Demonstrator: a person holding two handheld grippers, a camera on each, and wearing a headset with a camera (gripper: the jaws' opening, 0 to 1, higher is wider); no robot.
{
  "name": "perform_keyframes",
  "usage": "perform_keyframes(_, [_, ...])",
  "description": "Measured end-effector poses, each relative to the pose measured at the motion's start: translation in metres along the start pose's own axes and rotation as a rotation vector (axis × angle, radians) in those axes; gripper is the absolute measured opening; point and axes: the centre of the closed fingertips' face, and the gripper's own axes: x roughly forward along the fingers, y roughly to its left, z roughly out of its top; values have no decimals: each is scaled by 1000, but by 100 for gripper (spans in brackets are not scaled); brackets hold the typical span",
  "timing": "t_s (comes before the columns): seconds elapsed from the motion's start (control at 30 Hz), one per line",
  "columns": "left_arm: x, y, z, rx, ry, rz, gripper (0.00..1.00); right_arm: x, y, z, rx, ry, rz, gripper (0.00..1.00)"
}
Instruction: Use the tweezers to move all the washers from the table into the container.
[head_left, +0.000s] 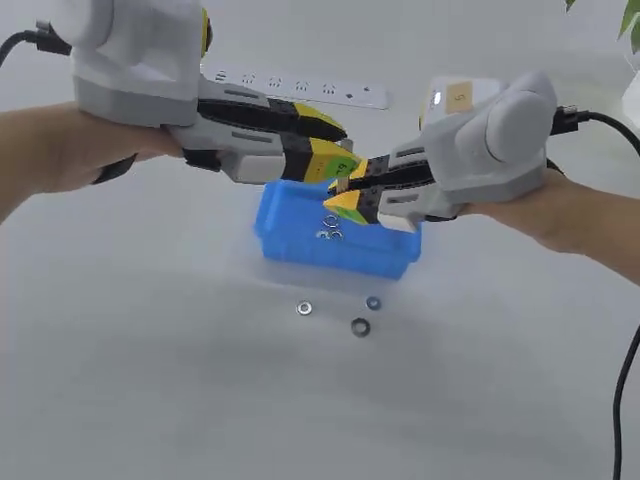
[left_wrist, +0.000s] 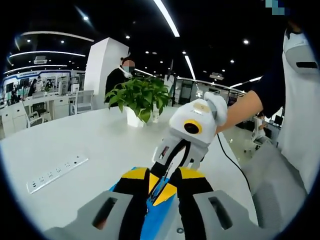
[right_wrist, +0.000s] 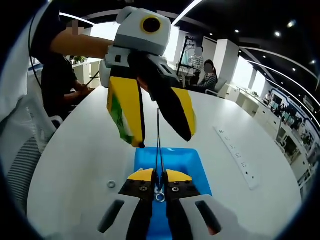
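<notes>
The blue container (head_left: 300, 250) sits mid-table with a few washers (head_left: 330, 230) inside. Three washers lie on the table in front of it: a silver one (head_left: 304, 308), a dark one (head_left: 361, 326) and a bluish one (head_left: 373, 302). Both grippers hover tip to tip above the container. My right gripper (right_wrist: 156, 177) is shut on the thin metal tweezers (right_wrist: 158, 145), which point forward over the container (right_wrist: 180, 160). My left gripper (right_wrist: 162, 140) faces it, its yellow-and-black jaws apart on either side of the tweezers' tip. In the head view my left gripper (head_left: 345, 165) sits just above my right gripper (head_left: 338, 197).
A white power strip (head_left: 300, 88) lies at the back of the table. A potted plant (left_wrist: 140, 97) stands further off. A black cable (head_left: 625, 400) trails from the right gripper along the right edge. People sit and stand beyond the table.
</notes>
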Motion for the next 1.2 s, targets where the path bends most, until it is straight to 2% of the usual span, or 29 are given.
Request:
perform_keyframes(0.07, [2, -2, -6, 55, 47, -14, 25, 0, 0, 1, -1, -2, 2, 7])
perform_keyframes(0.1, [4, -3, -7, 56, 53, -20, 24, 0, 0, 1, 3, -4, 3, 7])
perform_keyframes(0.33, [6, -8, -1, 82, 56, -45, 13, 0, 2, 2, 2, -1, 7, 7])
perform_keyframes(0.5, [3, -9, 2, 105, 67, -51, 11, 0, 2, 1, 6, -2, 7, 7])
perform_keyframes(0.57, [3, -12, 0, 111, 84, -62, 9, 1, 2, 2, 6, -2, 7, 7])
perform_keyframes(0.67, [4, -13, -1, 136, 96, -63, 8, 1, 2, 2, 5, 0, 12, 8])
perform_keyframes(0.73, [4, -14, 0, 193, 110, -63, 7, 1, 3, 3, 2, -2, 16, 8])
perform_keyframes(0.77, [4, -16, 0, 193, 111, -65, 7, 1, 4, 3, 3, -5, 17, 8])
perform_keyframes(0.8, [4, -9, 1, 216, 120, -28, 6, 1, 4, 3, 2, -5, 19, 8])
perform_keyframes(0.83, [4, -7, 2, 239, 120, -17, 5, 1, 4, 3, -1, -3, 16, 8])
perform_keyframes(0.93, [4, -4, 5, 243, 104, -4, 5, 0, -5, 5, -1, -1, -11, 9])
perform_keyframes(1.07, [4, -3, 10, 250, 103, -12, 4, -1, -9, 9, -14, -10, -29, 10])
perform_keyframes(1.2, [5, 2, 8, 271, 121, -13, 5, 0, -11, 9, 1, -8, -44, 12])
